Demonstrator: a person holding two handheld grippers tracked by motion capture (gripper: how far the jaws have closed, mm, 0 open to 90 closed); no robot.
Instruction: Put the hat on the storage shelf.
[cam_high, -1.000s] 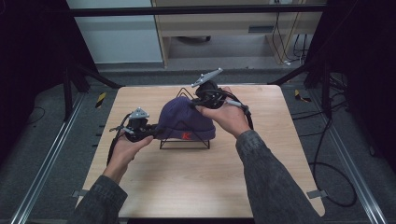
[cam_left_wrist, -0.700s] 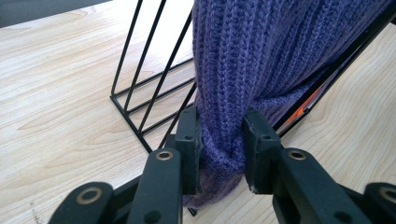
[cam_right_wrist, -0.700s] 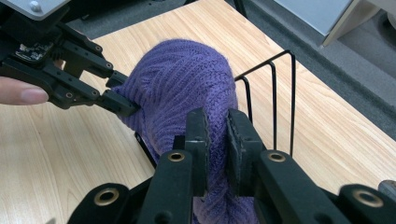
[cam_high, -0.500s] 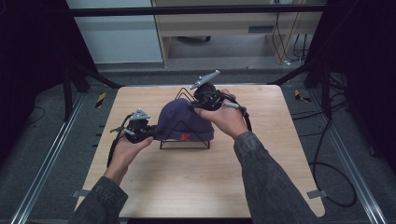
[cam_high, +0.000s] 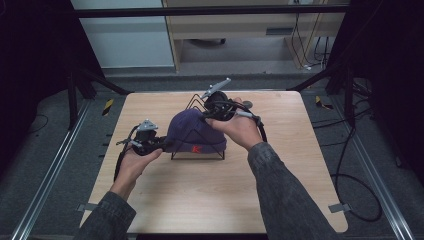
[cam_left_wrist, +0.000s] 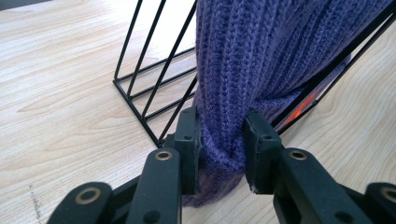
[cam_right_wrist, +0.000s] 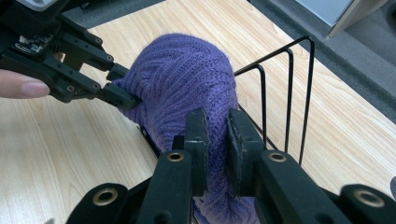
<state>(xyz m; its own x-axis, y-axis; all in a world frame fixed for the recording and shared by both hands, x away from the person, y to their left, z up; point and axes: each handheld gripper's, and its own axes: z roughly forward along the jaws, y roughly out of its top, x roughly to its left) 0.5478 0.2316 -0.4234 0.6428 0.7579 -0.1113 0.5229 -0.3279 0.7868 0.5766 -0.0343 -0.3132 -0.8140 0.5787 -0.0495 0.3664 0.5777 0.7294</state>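
Both tongs, left (cam_left_wrist: 219, 140) and right (cam_right_wrist: 217, 135), clamp the purple knit hat (cam_high: 192, 131) over a wire rack (cam_right_wrist: 285, 93).

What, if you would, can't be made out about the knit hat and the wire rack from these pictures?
- Orange mark on the purple knit hat: too small to read in the high view; a sliver behind rack wire in the left gripper view.
- Wire rack: the hat hides its middle.
- Hat hem: cut off below the right gripper and left gripper.

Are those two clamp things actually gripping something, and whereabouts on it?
Yes. Both pinch the purple knit hat draped over the black wire rack. The left hand-held gripper clamps a bunched fold of its edge; the right hand-held gripper clamps a fold on the opposite side.
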